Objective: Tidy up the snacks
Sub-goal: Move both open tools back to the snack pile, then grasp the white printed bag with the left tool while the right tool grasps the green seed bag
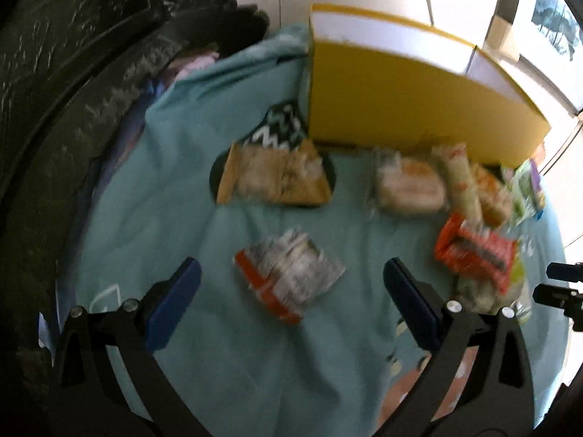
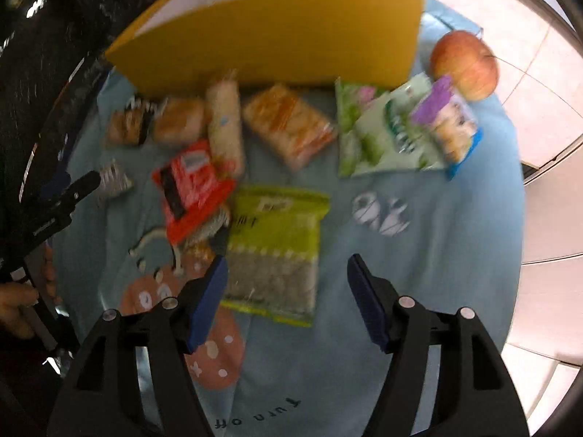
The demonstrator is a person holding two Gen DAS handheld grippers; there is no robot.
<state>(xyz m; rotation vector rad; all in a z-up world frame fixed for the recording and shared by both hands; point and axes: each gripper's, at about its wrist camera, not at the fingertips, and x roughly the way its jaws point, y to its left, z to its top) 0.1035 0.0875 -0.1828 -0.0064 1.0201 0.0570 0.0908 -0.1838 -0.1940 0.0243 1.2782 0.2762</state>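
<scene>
Several snack packets lie on a teal cloth (image 1: 175,153) in front of an open yellow box (image 1: 400,102). My left gripper (image 1: 291,273) hangs open above a silver and orange packet (image 1: 288,284), which shows in the gap between its blue pads, untouched. My right gripper (image 2: 288,264) is open over a green packet (image 2: 277,240); its left pad overlaps the packet's corner without pressing it. A red packet (image 2: 189,185) lies to the left of the green one. Both views are blurred.
Near the yellow box (image 2: 277,36) lie a tan packet (image 1: 273,174), wrapped buns (image 1: 410,185), an orange cracker packet (image 2: 288,123), pale green pouches (image 2: 379,134) and a purple one (image 2: 448,123). An apple (image 2: 466,63) sits at the cloth's far right edge. Dark furniture stands left.
</scene>
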